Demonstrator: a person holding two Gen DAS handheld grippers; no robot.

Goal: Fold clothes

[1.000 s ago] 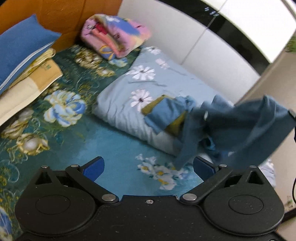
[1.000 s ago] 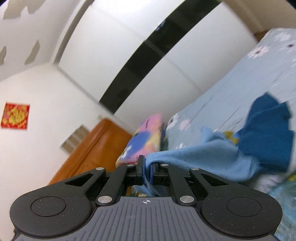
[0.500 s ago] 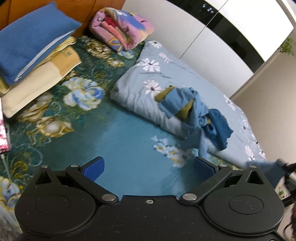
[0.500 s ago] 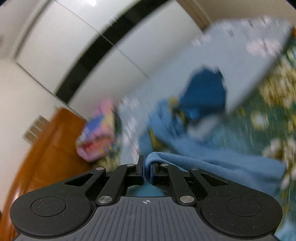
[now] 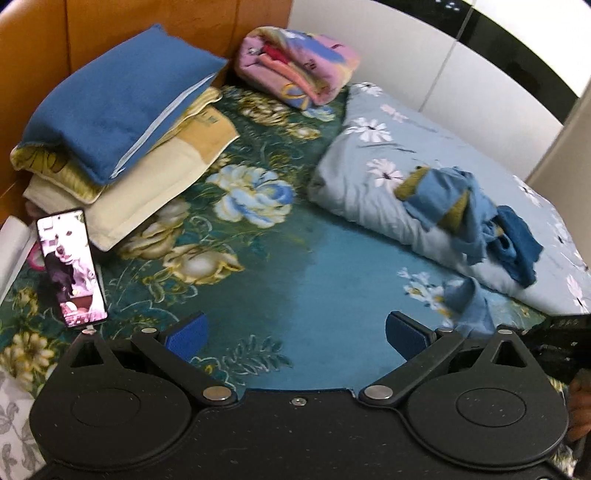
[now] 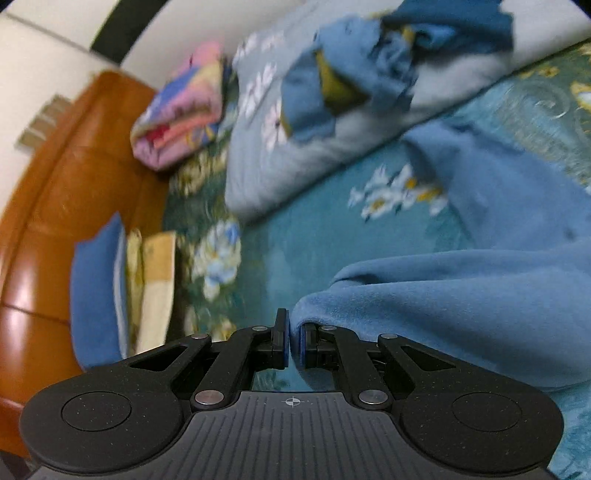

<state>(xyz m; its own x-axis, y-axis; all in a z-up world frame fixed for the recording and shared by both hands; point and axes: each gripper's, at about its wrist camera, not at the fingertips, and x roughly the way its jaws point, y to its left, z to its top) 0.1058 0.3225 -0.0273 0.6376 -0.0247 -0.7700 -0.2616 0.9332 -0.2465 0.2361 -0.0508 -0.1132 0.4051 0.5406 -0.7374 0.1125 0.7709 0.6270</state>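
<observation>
A light blue fleece garment (image 6: 480,288) lies spread over the teal floral bedspread (image 6: 317,236), and my right gripper (image 6: 293,345) is shut on its near edge. Part of that garment (image 5: 463,306) shows at the right of the left wrist view, just beyond the right finger. My left gripper (image 5: 295,332) stands open above the bedspread (image 5: 325,280) with nothing between its fingers. A heap of blue and olive clothes (image 5: 469,206) rests on the folded pale floral quilt (image 5: 373,173); the heap (image 6: 369,62) is blurred in the right wrist view.
Stacked pillows with a blue one on top (image 5: 118,107) sit at the left by the wooden headboard (image 5: 110,33). A pink patterned blanket (image 5: 295,70) lies at the back. A lit phone (image 5: 72,266) stands near the left. A person's hand (image 5: 580,410) shows at the right edge.
The right gripper has swung down from facing the wardrobe and brought the light blue garment off the heap onto the bedspread. The left gripper's view has drawn back, staying open.
</observation>
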